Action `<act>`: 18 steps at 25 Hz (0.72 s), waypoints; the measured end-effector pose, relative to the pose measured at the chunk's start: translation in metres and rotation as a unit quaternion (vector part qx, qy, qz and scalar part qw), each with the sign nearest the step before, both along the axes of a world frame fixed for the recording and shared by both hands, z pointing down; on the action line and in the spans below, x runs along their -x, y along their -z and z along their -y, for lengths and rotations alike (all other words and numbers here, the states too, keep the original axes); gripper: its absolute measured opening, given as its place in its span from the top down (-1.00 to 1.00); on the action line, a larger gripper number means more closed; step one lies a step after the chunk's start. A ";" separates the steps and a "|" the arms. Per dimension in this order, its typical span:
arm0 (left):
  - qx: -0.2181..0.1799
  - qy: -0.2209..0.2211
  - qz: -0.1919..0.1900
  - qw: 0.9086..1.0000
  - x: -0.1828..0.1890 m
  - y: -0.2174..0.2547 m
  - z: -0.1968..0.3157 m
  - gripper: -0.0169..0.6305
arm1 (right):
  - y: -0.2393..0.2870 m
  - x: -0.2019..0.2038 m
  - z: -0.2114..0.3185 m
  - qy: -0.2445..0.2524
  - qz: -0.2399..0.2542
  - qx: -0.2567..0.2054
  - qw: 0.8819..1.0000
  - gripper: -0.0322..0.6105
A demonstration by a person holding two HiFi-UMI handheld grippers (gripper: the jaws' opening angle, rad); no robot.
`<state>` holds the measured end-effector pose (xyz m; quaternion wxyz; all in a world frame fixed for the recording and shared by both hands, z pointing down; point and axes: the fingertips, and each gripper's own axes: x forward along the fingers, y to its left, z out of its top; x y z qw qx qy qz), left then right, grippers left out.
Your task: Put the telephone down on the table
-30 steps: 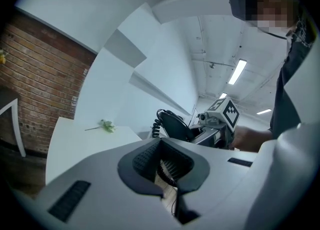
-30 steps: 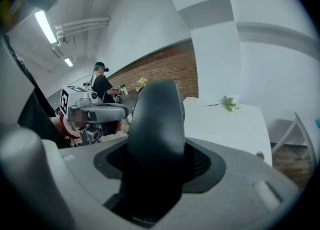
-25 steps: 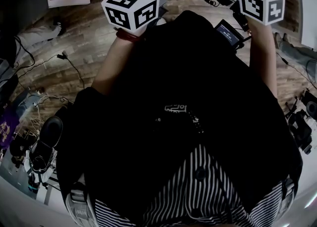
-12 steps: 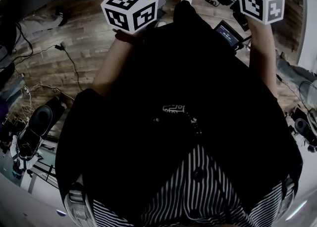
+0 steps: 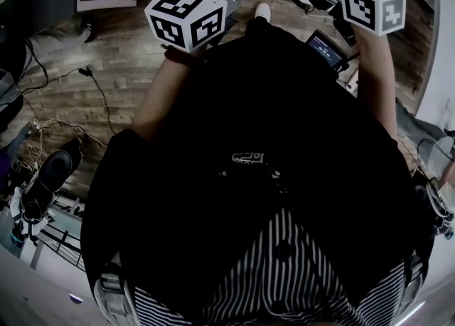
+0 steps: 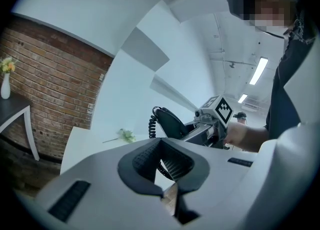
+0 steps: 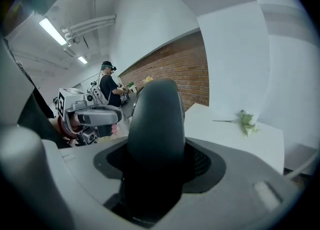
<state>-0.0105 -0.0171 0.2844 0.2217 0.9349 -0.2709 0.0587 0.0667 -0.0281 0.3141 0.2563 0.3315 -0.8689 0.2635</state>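
Black plastic telephone handset [image 7: 155,124] sat pinched between our right gripper [image 7: 157,161] jaws, white table [image 7: 220,131] ahead, to its right. Left gripper [image 6: 161,141] pressed together, empty. We reckoned handset light, stiff, slick; coiled cord [image 6: 151,124] may tug. Mid-handle grip best.

Honestly nothing readable here: the marker cubes [image 5: 186,15] only carry black-and-white square patterns, the small white print [image 5: 250,155] on the black shirt is too tiny to make out, and the little lit screen [image 5: 325,47] is a blur
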 end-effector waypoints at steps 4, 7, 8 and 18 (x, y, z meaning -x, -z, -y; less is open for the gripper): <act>-0.003 0.012 0.005 1.000 -0.014 0.007 0.032 0.94 | 0.004 -0.012 0.038 0.014 0.000 -0.006 1.000 0.04; 0.007 0.014 0.010 1.000 -0.021 -0.001 0.053 0.94 | 0.000 -0.017 0.063 0.020 0.008 -0.003 1.000 0.04; 0.009 0.015 0.012 1.000 -0.022 -0.003 0.061 0.94 | -0.002 -0.017 0.072 0.021 0.012 -0.001 1.000 0.04; 0.018 0.036 0.021 0.999 -0.029 -0.028 0.133 0.94 | -0.031 -0.027 0.141 0.036 0.017 0.014 0.999 0.04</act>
